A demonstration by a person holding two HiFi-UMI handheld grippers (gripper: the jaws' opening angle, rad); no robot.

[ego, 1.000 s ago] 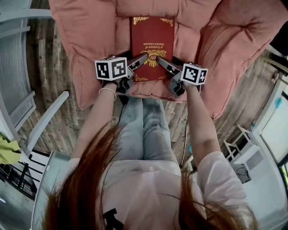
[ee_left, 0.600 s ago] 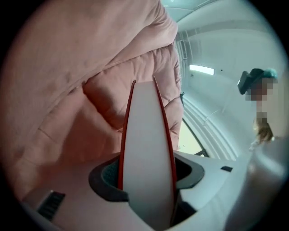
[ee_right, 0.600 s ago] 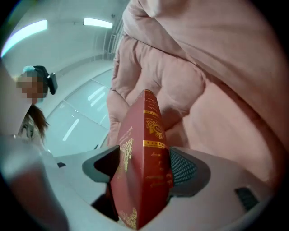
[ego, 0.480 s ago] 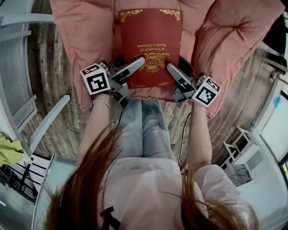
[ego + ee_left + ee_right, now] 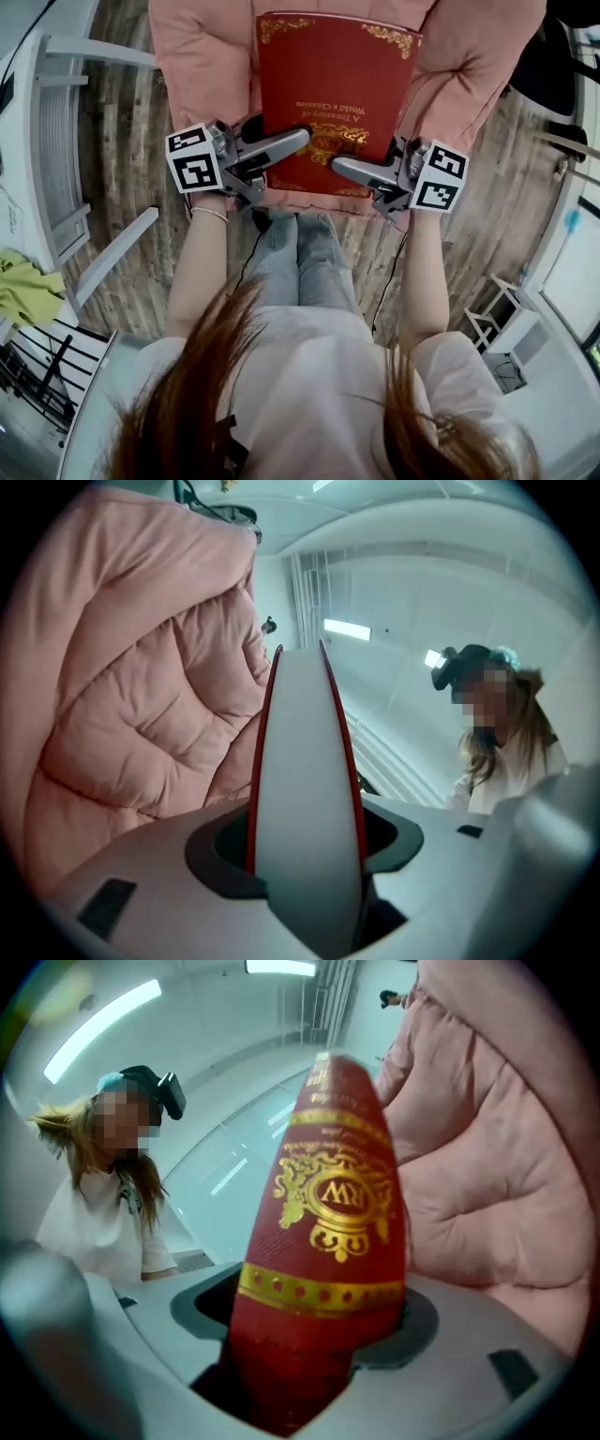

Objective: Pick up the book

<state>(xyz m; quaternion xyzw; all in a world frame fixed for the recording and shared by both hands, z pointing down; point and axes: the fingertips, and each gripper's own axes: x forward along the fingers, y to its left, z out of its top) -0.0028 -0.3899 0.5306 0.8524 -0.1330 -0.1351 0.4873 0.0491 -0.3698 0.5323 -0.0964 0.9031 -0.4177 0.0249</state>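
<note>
Head view, red book (image 5: 333,84) held over the pink cushion (image 5: 202,47), my left gripper (image 5: 298,139) and right gripper (image 5: 339,167) on its near edge, left gripper view, jaws just closed in, clamping the pages, right gripper view, jaws clamping the gilt cover.

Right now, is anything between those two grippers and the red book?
Nothing visible does. The left gripper, whose jaws have just been closing, and the right gripper each clamp the book by its near edge.

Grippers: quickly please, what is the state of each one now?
Left gripper: shut on the red book, jaws just closed further.
Right gripper: shut on the same book.
</note>
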